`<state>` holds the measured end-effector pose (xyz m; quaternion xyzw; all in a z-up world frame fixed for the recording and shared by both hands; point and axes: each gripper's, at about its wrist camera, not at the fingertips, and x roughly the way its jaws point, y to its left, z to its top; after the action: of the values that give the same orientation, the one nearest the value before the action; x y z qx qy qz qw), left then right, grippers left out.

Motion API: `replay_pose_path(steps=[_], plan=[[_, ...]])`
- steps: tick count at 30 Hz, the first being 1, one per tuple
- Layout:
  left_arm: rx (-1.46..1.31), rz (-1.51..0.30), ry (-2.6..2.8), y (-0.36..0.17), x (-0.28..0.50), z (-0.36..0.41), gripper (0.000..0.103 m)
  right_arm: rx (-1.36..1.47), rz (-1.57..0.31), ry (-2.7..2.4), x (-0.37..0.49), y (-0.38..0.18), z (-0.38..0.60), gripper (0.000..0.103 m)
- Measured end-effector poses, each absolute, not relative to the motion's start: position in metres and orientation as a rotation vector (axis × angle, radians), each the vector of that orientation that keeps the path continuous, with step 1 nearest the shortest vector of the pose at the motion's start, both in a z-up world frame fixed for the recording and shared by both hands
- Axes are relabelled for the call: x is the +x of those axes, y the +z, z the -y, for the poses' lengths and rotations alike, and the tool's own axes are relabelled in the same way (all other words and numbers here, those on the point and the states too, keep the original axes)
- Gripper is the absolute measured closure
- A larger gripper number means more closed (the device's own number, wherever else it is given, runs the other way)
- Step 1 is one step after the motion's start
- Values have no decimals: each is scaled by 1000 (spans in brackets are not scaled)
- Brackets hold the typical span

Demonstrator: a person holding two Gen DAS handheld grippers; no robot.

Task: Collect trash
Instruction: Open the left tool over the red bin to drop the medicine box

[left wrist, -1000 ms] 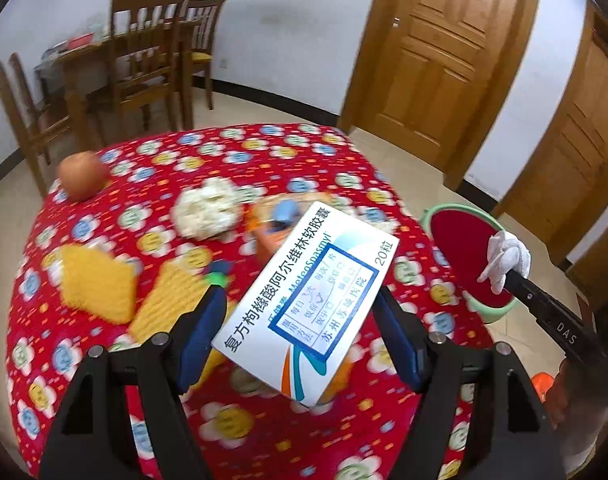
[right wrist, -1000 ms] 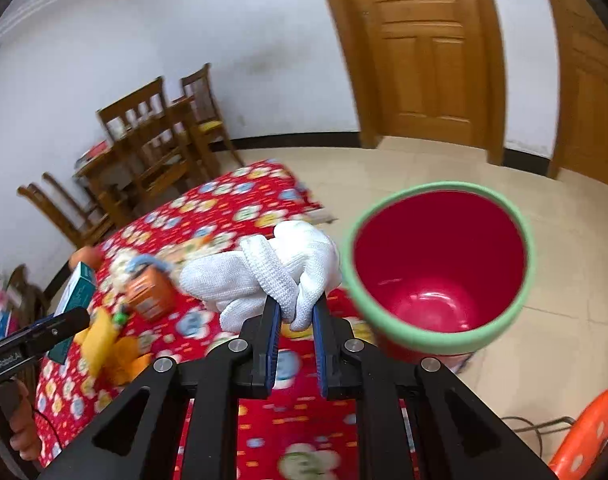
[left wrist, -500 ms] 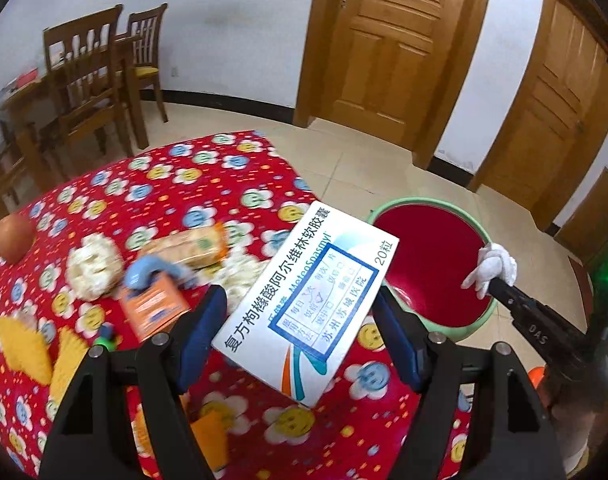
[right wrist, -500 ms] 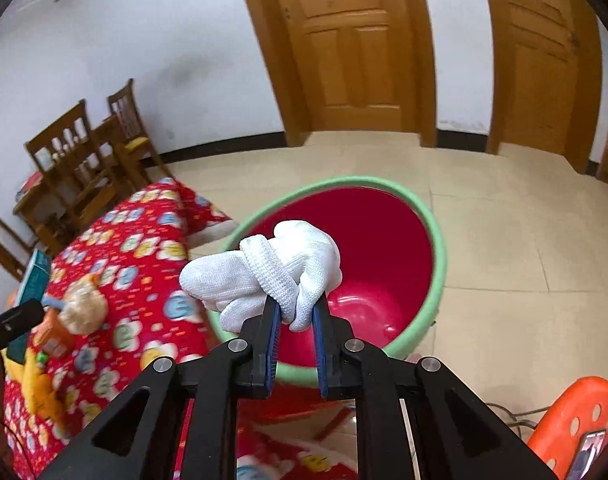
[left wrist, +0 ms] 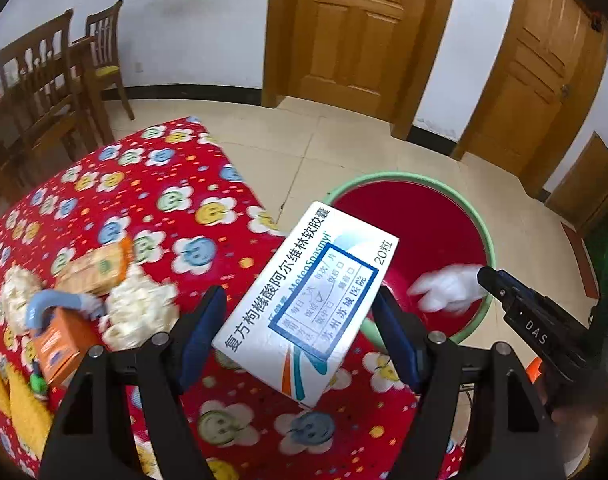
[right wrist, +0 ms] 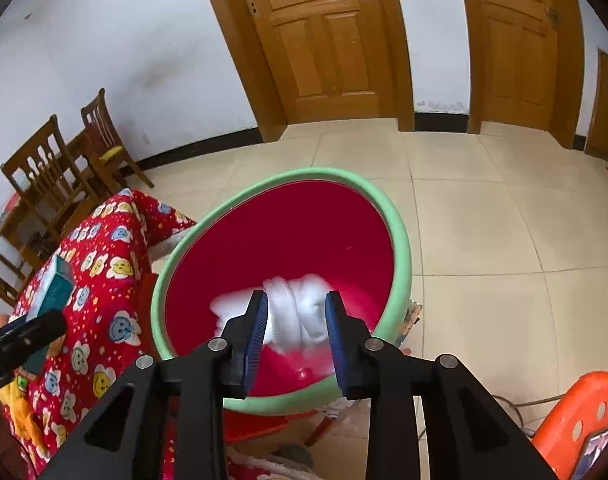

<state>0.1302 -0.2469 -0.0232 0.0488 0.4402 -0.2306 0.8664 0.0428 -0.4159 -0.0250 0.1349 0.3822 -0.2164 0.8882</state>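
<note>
My left gripper (left wrist: 300, 336) is shut on a white medicine box (left wrist: 308, 308) with blue print, held above the table's right edge beside the red bin (left wrist: 428, 240) with a green rim. My right gripper (right wrist: 296, 322) is open over the bin (right wrist: 288, 248). A white cloth glove (right wrist: 292, 312), blurred, is between and just beyond its fingers, inside the bin mouth. In the left wrist view the glove (left wrist: 444, 288) shows at the tip of the right gripper (left wrist: 488, 280).
The table has a red flowered cloth (left wrist: 144, 200) with crumpled tissue (left wrist: 140, 312), an orange carton (left wrist: 60, 340), a snack packet (left wrist: 96, 268) and yellow items (left wrist: 20, 404). Wooden chairs (left wrist: 56, 92) stand at the back left. An orange stool (right wrist: 576, 420) stands right of the bin.
Both grippers have moved right toward the bin. My right gripper has opened and the white glove has left its fingers, dropping into the bin. The left still holds the box.
</note>
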Motion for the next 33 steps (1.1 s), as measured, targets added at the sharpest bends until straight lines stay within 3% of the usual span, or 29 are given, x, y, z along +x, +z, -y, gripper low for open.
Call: replay_pose_path(steps=[8, 16, 19, 31, 33], plan=[[150, -933, -529, -35, 133, 281, 28, 283, -749, -487, 26, -13, 421, 55], [170, -958, -553, -48, 143, 307, 28, 317, -719, -518, 8, -9, 427, 53], [182, -958, -549, -48, 144, 312, 22, 328, -718, -521, 5, -9, 428, 51], [151, -946, -540, -31, 132, 295, 21, 333, -710, -499, 1, -1, 416, 42], [145, -940, -534, -25, 128, 288, 21, 335, -707, -492, 0, 2, 413, 35]])
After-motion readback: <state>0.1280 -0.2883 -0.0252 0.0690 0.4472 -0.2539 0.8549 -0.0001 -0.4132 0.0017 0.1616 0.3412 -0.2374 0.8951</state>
